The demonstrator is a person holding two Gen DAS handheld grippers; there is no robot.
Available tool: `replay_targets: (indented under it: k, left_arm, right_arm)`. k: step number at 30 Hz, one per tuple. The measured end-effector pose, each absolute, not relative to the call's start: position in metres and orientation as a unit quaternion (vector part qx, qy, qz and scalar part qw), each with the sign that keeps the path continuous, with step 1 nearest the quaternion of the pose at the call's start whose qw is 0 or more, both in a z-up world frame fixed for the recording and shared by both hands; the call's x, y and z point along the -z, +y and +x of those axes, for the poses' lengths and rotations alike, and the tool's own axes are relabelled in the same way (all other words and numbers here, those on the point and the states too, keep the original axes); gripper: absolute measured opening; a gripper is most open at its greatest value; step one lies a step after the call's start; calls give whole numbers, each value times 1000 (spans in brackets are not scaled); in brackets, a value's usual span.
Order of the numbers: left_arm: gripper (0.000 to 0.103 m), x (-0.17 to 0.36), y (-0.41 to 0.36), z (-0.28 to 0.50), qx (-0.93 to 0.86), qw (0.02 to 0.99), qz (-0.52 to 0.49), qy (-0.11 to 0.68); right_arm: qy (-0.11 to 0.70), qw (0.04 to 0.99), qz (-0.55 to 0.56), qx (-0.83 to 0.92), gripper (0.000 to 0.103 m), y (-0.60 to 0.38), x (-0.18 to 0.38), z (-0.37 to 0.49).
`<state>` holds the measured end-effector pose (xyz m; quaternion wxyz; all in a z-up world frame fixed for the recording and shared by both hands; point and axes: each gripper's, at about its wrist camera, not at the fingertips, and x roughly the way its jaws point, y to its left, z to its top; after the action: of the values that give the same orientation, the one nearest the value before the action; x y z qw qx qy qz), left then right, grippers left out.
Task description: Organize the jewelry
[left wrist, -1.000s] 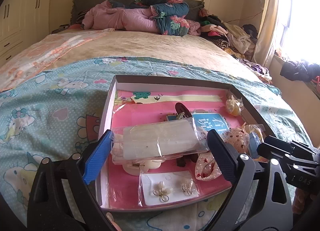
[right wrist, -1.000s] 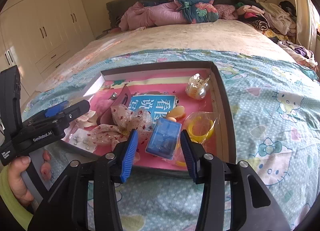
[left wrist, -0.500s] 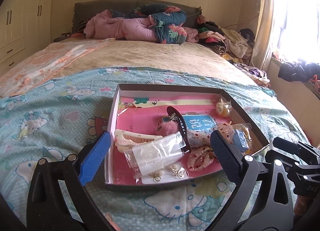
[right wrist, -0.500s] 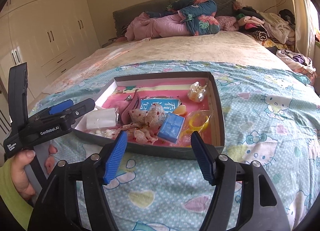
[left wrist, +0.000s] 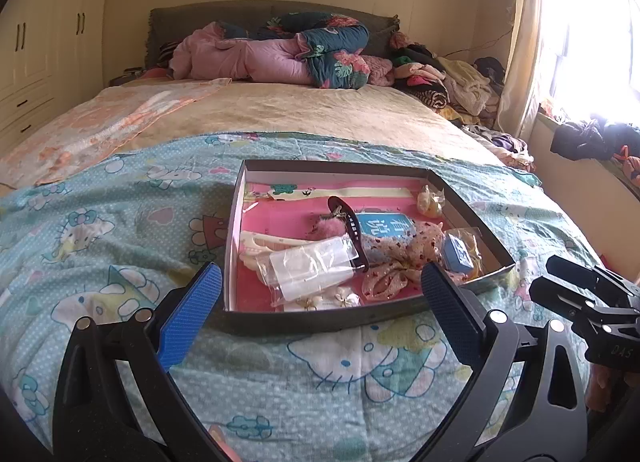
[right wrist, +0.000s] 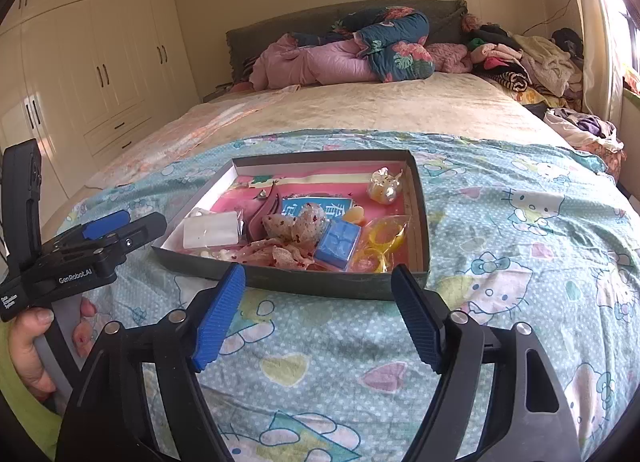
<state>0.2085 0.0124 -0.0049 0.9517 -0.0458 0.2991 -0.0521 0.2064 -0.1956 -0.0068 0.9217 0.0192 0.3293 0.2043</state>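
Observation:
A shallow dark box [left wrist: 320, 320] with a pink floor lies on the bed; it also shows in the right wrist view [right wrist: 332, 285]. It holds a clear plastic packet [left wrist: 312, 266], a cream comb [left wrist: 260, 246], a dark hair clip [left wrist: 352, 230], earrings on a card [left wrist: 328, 300], a dotted fabric bow [left wrist: 396, 262], a blue box [right wrist: 338, 238] and yellow rings in a bag [right wrist: 380, 238]. My left gripper [left wrist: 320, 310] is open and empty, in front of the box. My right gripper [right wrist: 320, 310] is open and empty, also in front of the box.
The box sits on a blue cartoon-print bedspread [right wrist: 520, 262]. Pink and floral bedding [left wrist: 288, 58] is piled at the headboard, clothes [left wrist: 452, 82] at the far right. White wardrobes [right wrist: 92, 74] stand on the left, a bright window [left wrist: 580, 42] on the right.
My left gripper let go of the clear packet, which now lies in the box. Both grippers drew back from the box and opened wider.

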Motion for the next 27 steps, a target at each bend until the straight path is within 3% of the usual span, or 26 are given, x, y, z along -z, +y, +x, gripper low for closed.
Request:
replay_targets:
  k: [5,12,27]
  left_arm:
    - [91,7,11,196,56,951,-47,302]
    - [92,10,4,177,62,953,-43,293]
    - [92,3,3,142,44,968,-30,246]
  right_arm:
    - [314,930,15,-192,86,-198,3,196]
    - [288,939,1,-187,93,-196,0,177]
    - [226,960,-11,-167,97,-196,-2,138]
